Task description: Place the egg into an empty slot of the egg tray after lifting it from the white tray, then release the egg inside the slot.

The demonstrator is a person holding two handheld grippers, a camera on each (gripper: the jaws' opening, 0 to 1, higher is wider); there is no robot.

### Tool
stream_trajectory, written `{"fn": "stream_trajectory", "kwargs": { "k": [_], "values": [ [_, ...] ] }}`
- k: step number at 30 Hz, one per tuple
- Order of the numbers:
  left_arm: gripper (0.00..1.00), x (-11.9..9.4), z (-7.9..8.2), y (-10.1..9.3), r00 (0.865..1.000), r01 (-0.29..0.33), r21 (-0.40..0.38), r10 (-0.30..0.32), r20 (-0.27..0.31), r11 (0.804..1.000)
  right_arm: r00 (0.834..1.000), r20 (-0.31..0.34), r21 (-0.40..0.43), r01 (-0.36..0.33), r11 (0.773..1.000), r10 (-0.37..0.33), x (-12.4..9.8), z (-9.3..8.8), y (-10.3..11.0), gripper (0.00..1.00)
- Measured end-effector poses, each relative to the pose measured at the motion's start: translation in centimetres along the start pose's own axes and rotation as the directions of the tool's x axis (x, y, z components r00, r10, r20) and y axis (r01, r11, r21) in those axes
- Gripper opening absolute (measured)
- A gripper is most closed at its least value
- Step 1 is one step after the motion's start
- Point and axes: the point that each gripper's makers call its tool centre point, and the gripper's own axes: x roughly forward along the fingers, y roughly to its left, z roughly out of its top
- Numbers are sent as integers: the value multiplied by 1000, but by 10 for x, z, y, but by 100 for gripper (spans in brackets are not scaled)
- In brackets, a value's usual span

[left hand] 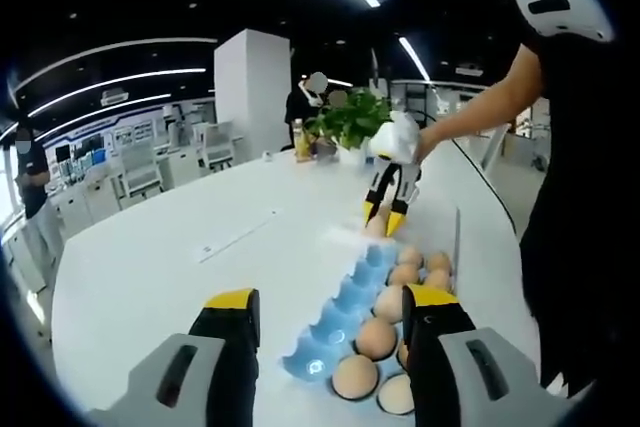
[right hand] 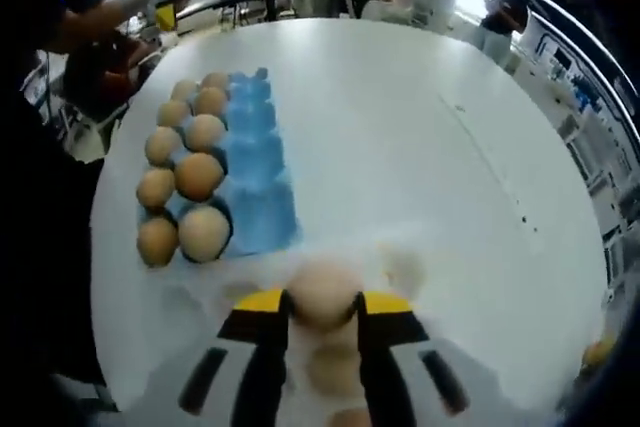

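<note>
White and oval, the counter [left hand: 170, 257] filled most of the left gripper view, with office desks and ceiling strip lights behind it. At lower centre, the left gripper [left hand: 330, 322] showed black, yellow-tipped jaws standing wide apart with nothing between them. Beyond them lay the blue moulded egg tray [left hand: 345, 312], its right-hand slots holding brown eggs and its left row bare. At centre right, a person's hand held the right gripper [left hand: 385, 209] pointing down at the counter beside the tray's far end. In the right gripper view, that gripper's jaws [right hand: 322, 302] were closed on a pale brown egg [right hand: 322, 292] at lower centre, above a blurred white tray [right hand: 400, 267]. The egg tray [right hand: 255, 177] lay at upper left, well apart from the held egg.
</note>
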Motion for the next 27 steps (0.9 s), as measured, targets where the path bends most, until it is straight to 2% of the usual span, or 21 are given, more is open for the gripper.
{"fn": "stream_trajectory", "kwargs": {
  "k": [9,12,13,15,16,17,19,20,22,24,26,27],
  "values": [
    [57,-1,2,0,1000,-1,1,1,9,1000,998,-48,-1,-41,999,41,3,1,0,28],
    [57,0,2,1,1000,-2,-1,2,13,1000,997,-65,53,-40,998,43,3,-1,-2,27],
    [57,0,2,1,1000,-2,0,2,12,1000,997,-72,99,-23,995,31,3,-1,-2,27],
    [57,0,3,1,1000,-2,1,2,15,1000,997,-81,74,-6,997,12,3,0,-2,26],
    [57,0,3,0,1000,-2,-1,2,17,1000,996,-86,91,17,996,-9,3,-1,-2,26],
    [57,0,3,0,1000,-2,0,2,17,1000,997,-71,67,36,997,-31,2,-1,-1,26],
    [57,-1,3,0,1000,-4,-1,4,21,1000,999,-8,84,54,995,-54,-1,0,-2,25],
    [57,-1,3,0,1000,-5,-4,5,22,1000,998,20,64,55,996,-56,-4,1,-3,25],
    [57,-2,2,0,1000,-5,-4,5,21,1000,996,67,134,54,990,-64,-9,2,-4,25],
    [57,-3,2,1,1000,-5,-6,5,23,1000,991,110,107,64,992,-75,-16,6,-4,25],
    [57,-4,1,2,1000,-9,-7,9,21,1000,980,181,144,51,988,-77,-28,18,-3,25],
    [57,-5,0,3,1000,-11,-7,11,18,1000,982,175,136,54,989,-78,-31,17,-3,25]
  ]
}}
